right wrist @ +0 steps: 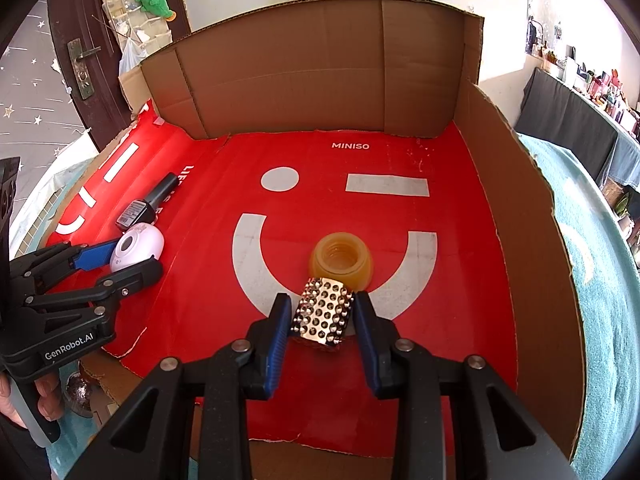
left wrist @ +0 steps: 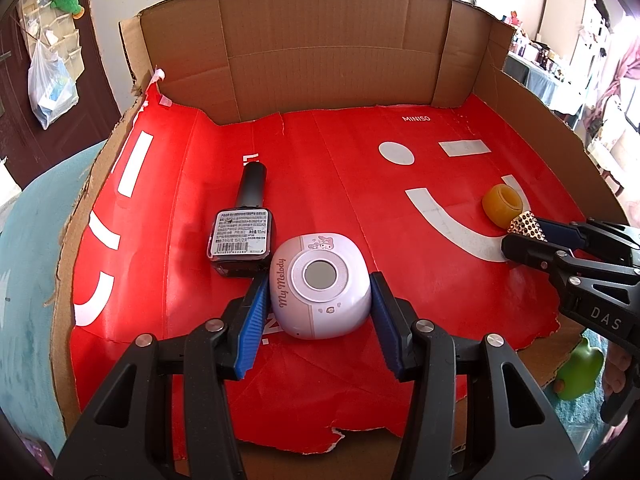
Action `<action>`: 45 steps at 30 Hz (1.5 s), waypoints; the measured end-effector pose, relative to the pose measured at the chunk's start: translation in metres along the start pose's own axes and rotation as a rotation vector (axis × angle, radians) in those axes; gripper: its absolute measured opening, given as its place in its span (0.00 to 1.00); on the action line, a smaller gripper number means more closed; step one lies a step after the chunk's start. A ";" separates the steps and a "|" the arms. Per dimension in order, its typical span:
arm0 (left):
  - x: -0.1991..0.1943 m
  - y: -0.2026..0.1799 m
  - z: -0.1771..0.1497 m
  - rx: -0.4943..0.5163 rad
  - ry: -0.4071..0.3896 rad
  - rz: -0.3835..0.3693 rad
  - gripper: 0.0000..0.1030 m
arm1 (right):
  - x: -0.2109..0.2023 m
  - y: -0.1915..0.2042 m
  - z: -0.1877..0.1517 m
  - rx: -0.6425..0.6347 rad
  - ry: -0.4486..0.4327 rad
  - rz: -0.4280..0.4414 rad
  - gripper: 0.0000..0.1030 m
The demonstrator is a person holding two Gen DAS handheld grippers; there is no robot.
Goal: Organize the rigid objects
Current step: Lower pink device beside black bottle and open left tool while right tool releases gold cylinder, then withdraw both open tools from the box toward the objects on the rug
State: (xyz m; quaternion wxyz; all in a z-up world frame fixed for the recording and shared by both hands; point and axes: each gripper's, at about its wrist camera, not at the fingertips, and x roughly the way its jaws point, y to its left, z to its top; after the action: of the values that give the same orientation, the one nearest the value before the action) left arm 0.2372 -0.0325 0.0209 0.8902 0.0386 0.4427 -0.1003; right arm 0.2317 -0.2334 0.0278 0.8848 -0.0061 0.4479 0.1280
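The right tool [right wrist: 322, 316] grips a studded cap [right wrist: 323, 316] just before an amber jar [right wrist: 341, 258] on the red cardboard [right wrist: 200, 280].

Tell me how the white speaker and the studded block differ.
The white speaker is rounded, smooth and pale, with a pink print; the studded block is boxy, shiny and covered in metal studs. The speaker looks larger. The speaker lies beside a black bottle; the block lies against an amber jar. Both sit on the red sheet between gripper fingers.

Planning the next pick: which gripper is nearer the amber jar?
Right. The right gripper, shut on the studded metal piece, sits just in front of the amber jar. The left gripper grips the white speaker, well away.
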 end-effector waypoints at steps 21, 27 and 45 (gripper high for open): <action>-0.018 -0.005 -0.003 0.019 -0.046 0.008 0.64 | -0.003 -0.002 -0.002 0.008 0.000 0.012 0.36; -0.029 -0.008 -0.005 0.040 -0.070 0.040 0.72 | -0.011 0.000 -0.006 0.002 -0.012 0.018 0.43; -0.065 -0.020 -0.016 0.070 -0.143 0.048 0.97 | -0.051 0.009 -0.018 -0.009 -0.089 0.040 0.71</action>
State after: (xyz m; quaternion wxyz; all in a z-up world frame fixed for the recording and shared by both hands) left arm 0.1822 -0.0404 0.0630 0.9198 0.0732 0.3732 -0.0966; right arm 0.1862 -0.2380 0.0582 0.9011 0.0048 0.4076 0.1478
